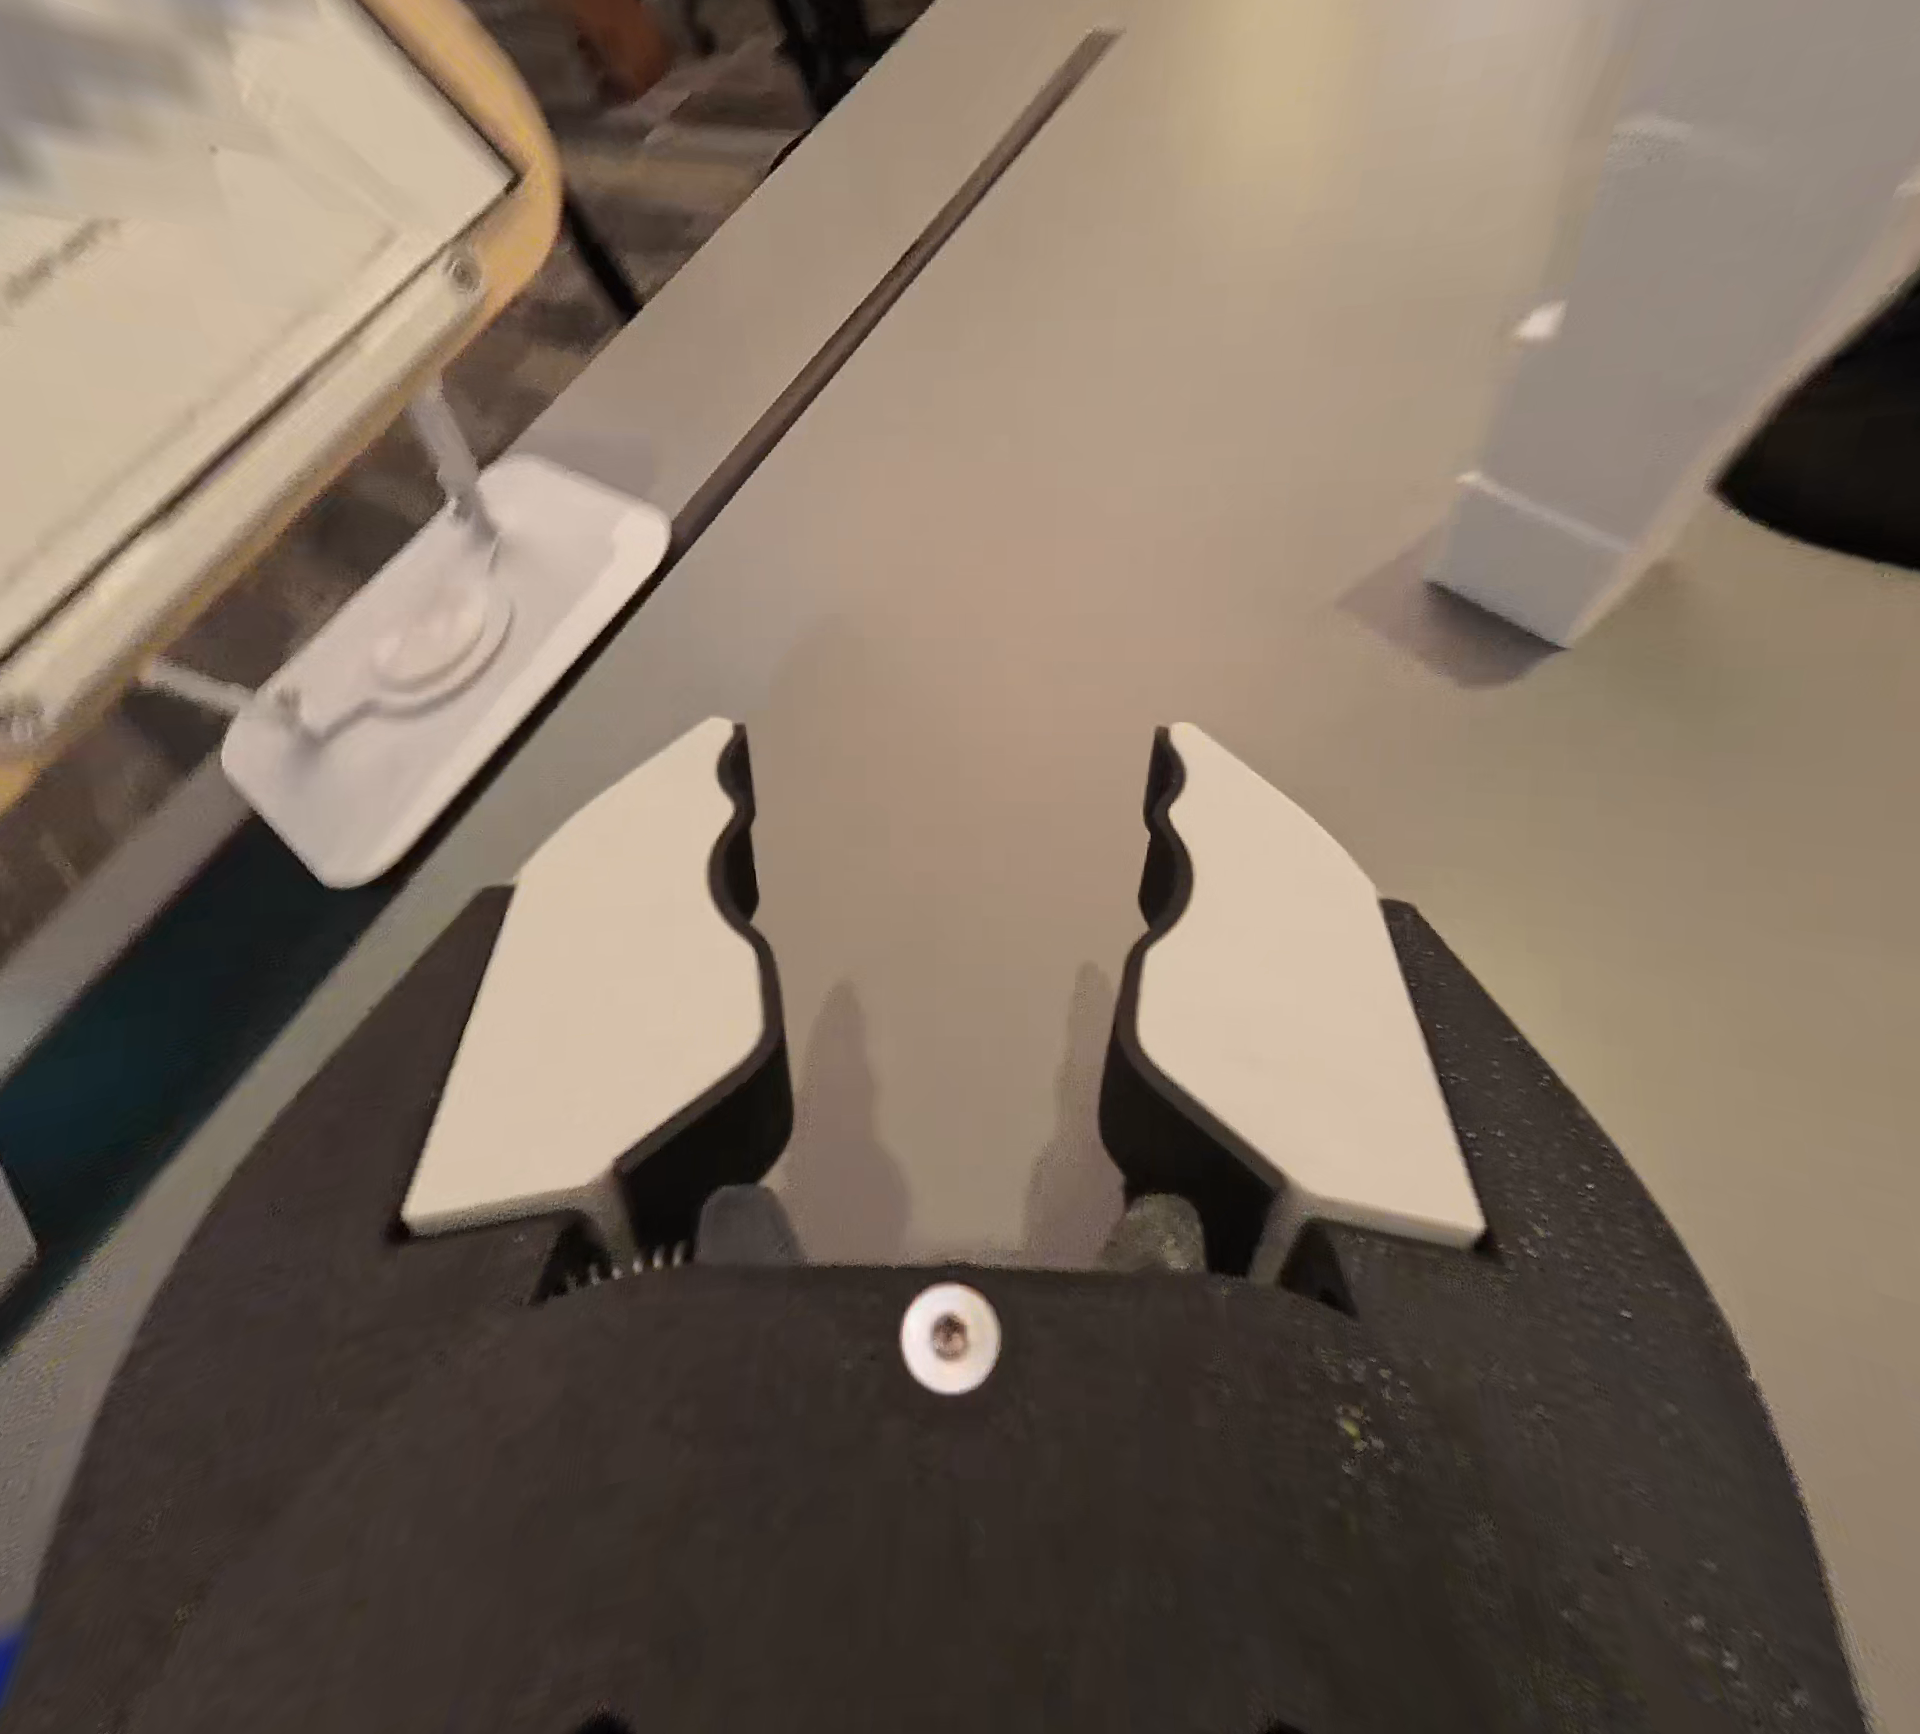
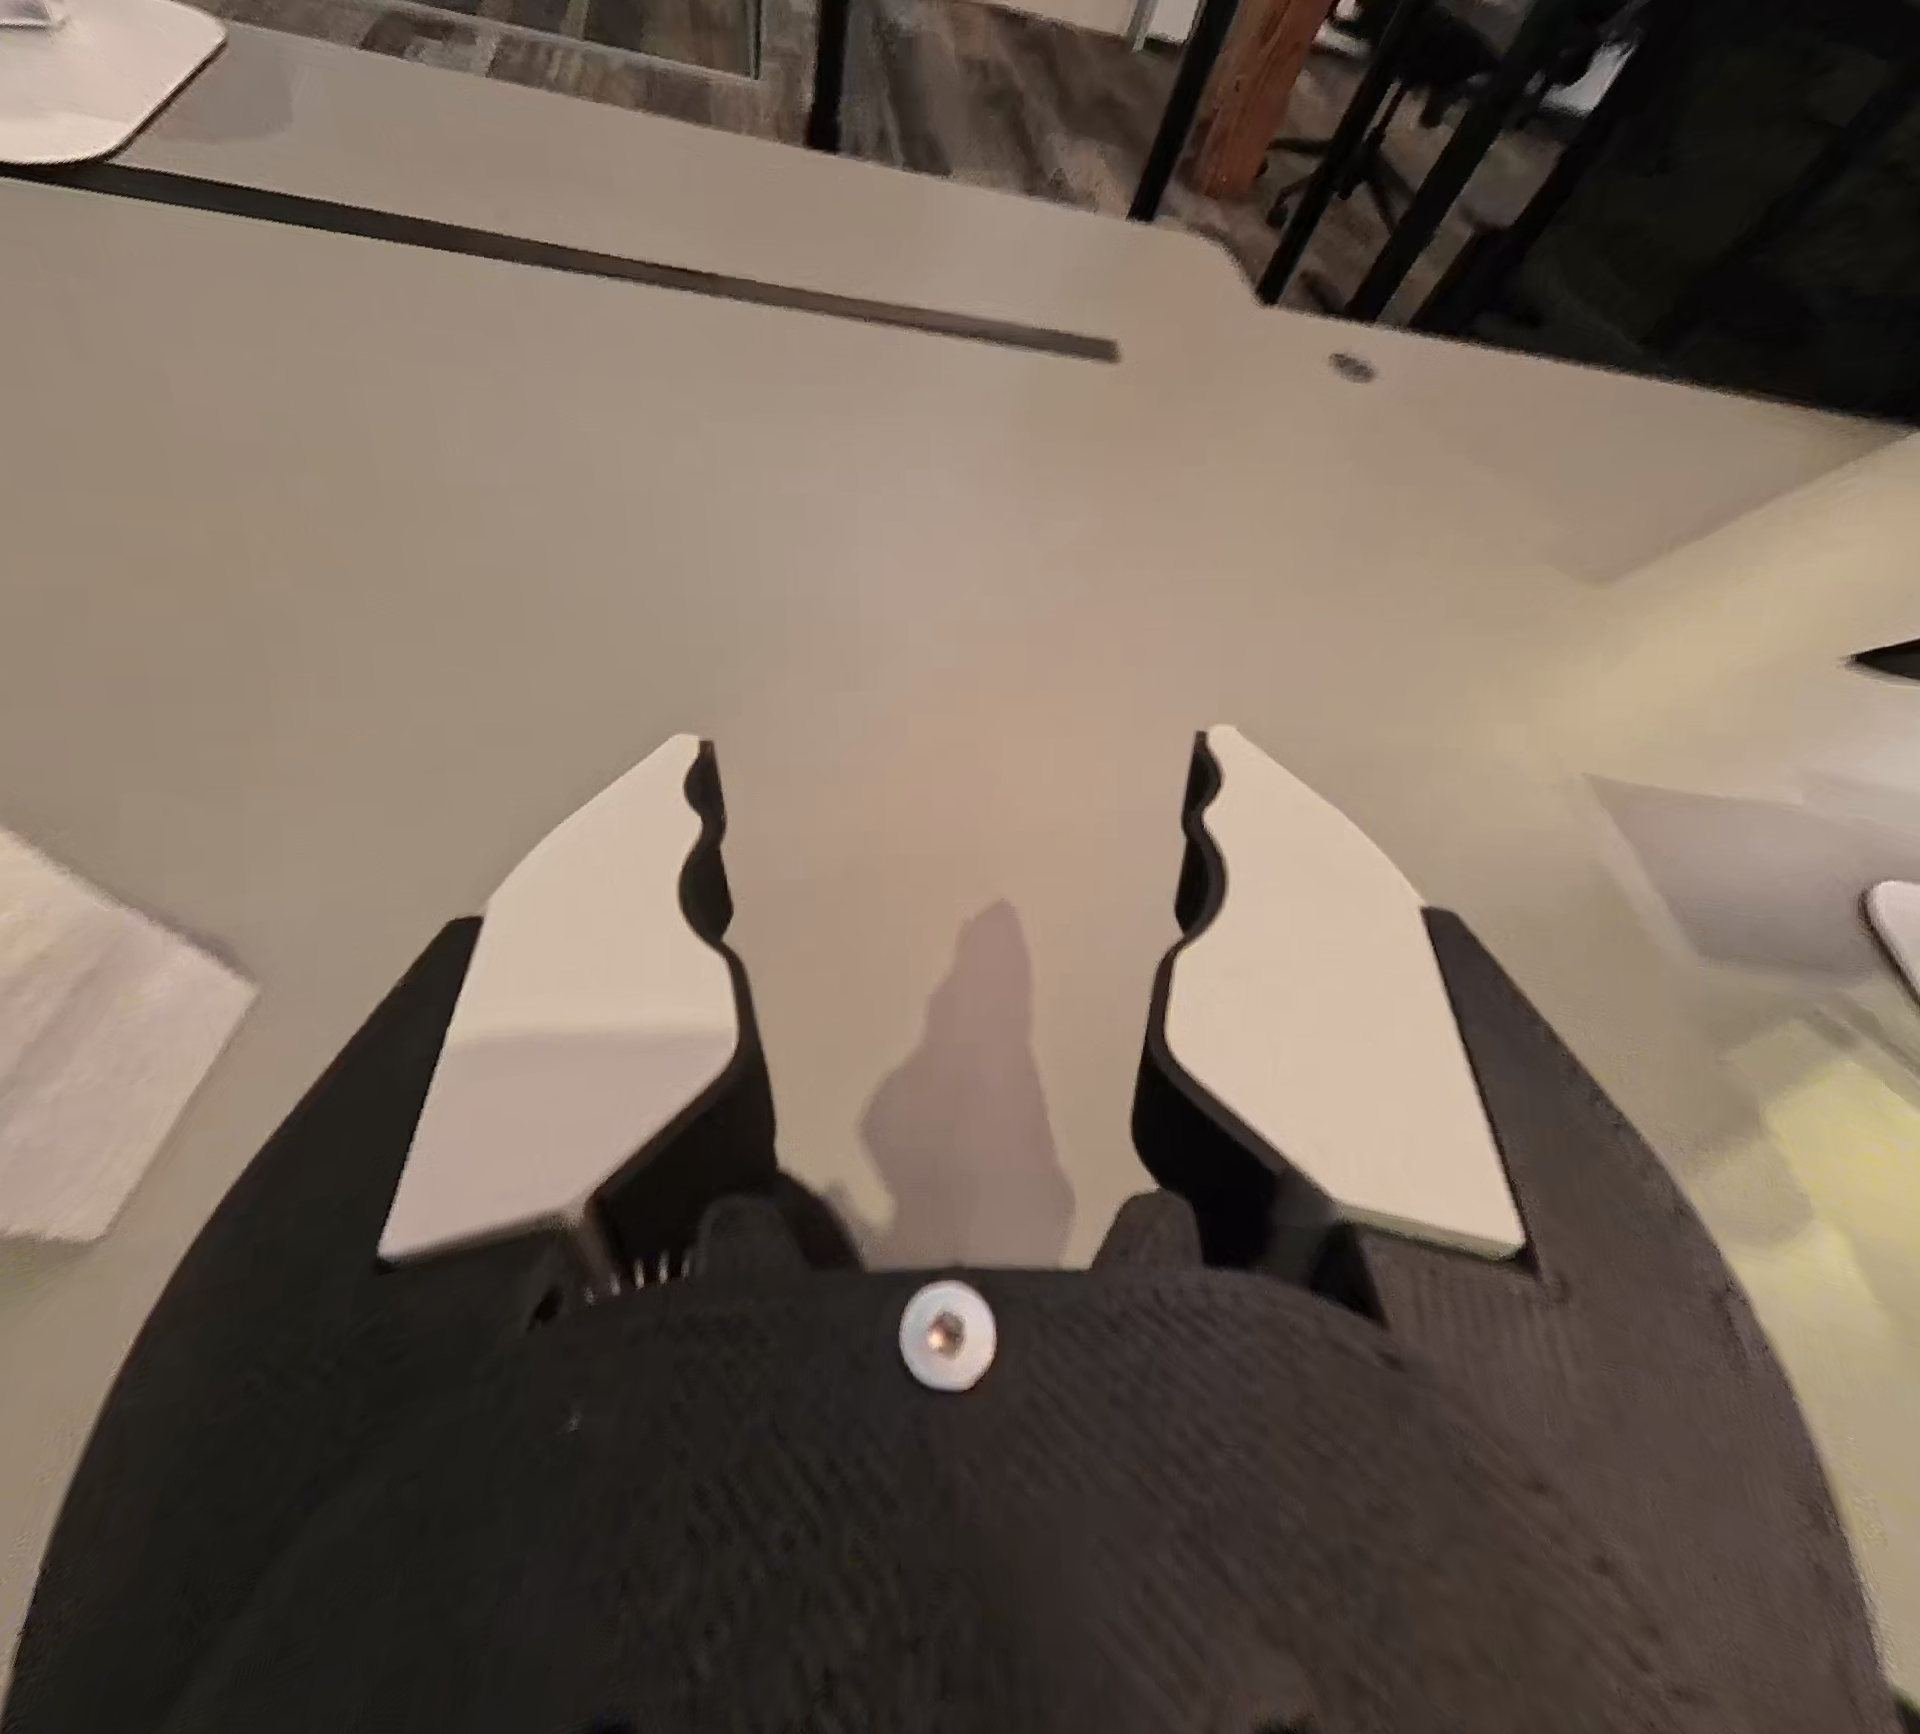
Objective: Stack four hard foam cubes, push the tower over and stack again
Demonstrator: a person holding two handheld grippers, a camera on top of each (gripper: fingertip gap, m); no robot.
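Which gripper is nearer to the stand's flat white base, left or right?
Left. The white base lies close beside the left gripper, on its left; from the right gripper it sits far off, across the table.

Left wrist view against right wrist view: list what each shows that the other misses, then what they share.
Only the left wrist view shows the wood-framed screen on its stand and a white block. Only the right wrist view shows a white fuzzy pad and a brown wooden post. Both show the grey table with its dark slot, and an open, empty gripper: left, right.
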